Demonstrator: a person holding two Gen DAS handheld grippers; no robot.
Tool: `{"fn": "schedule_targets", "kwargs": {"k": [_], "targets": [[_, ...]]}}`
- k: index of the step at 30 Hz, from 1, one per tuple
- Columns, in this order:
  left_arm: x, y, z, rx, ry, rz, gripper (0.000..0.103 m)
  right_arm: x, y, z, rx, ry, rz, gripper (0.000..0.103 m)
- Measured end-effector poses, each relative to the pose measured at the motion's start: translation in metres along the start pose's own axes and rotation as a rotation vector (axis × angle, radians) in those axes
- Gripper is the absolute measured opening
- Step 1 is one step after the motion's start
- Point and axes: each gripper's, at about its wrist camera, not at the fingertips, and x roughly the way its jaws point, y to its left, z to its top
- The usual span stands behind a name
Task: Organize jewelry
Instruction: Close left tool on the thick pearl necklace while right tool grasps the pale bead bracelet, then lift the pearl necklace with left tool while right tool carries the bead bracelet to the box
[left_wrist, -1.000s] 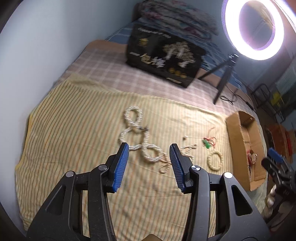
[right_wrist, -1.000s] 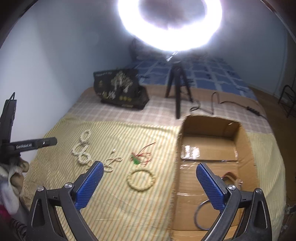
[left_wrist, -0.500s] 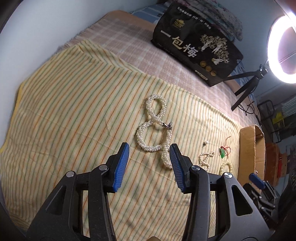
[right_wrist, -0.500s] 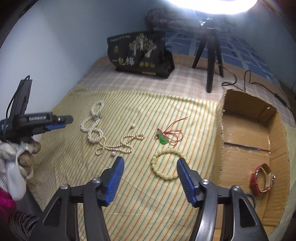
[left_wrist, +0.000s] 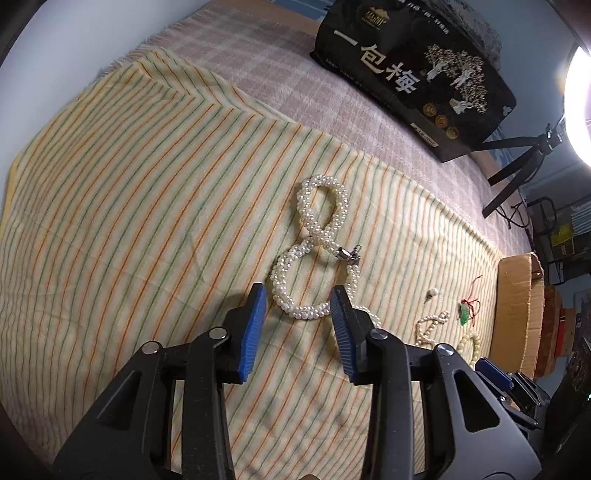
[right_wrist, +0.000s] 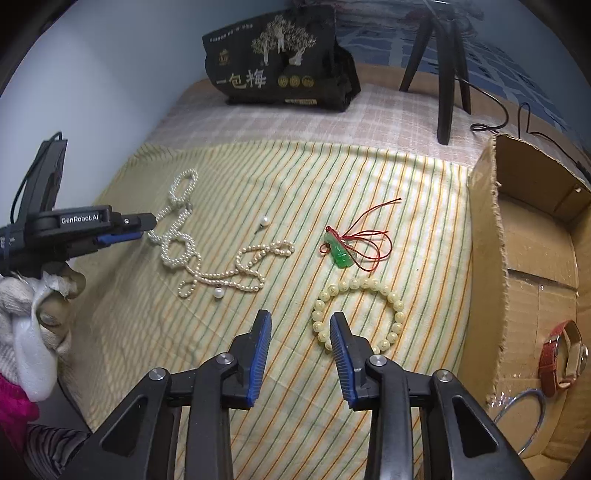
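A thick white pearl necklace (left_wrist: 317, 254) lies in loops on the striped cloth (left_wrist: 147, 206). My left gripper (left_wrist: 298, 306) is open and empty, its jaws either side of the necklace's lower loop, just above it. It also shows in the right wrist view (right_wrist: 136, 229). My right gripper (right_wrist: 300, 332) is open and empty, just left of a cream bead bracelet (right_wrist: 360, 314). A thin pearl strand (right_wrist: 236, 269), two loose pearls (right_wrist: 264, 220) and a green pendant on red cord (right_wrist: 341, 254) lie between.
An open cardboard box (right_wrist: 535, 280) at the right holds a red-strapped watch (right_wrist: 561, 358) and a metal bangle (right_wrist: 524, 410). A black printed bag (right_wrist: 280, 62) and a ring-light tripod (right_wrist: 447, 74) stand at the back. A wall runs along the left.
Both grippers have moved down and forward toward the cloth. The left one has closed in on the pearl necklace, the right one on the bead bracelet, and the right jaws have narrowed.
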Motion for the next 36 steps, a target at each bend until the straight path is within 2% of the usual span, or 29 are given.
{"fn": "schedule_targets", "kwargs": {"k": [5, 10, 17, 20, 24, 30, 36], "targets": [[0.009, 0.002, 0.003, -0.015, 0.011, 0.0, 0.036, 0.011, 0.004, 0.003, -0.028, 0.022, -0.039, 0.033], [0.018, -0.001, 0.005, -0.001, 0.016, 0.028, 0.03, 0.023, 0.003, 0.005, -0.039, 0.046, -0.064, 0.031], [0.027, -0.003, 0.007, 0.017, 0.01, 0.062, 0.011, 0.034, 0.002, 0.004, -0.045, 0.062, -0.079, 0.031], [0.026, 0.0, 0.007, 0.022, 0.008, 0.059, 0.009, 0.038, 0.004, 0.003, -0.06, 0.062, -0.09, 0.031], [0.024, 0.002, 0.005, 0.031, 0.003, 0.06, 0.007, 0.039, 0.007, 0.003, -0.075, 0.056, -0.104, 0.025], [0.008, 0.008, 0.005, 0.016, -0.011, 0.036, 0.006, 0.035, 0.001, 0.001, -0.061, 0.037, -0.104, 0.006], [-0.021, 0.015, 0.007, -0.017, -0.068, -0.033, 0.006, 0.023, -0.002, 0.0, -0.021, 0.015, -0.052, 0.005]]}}
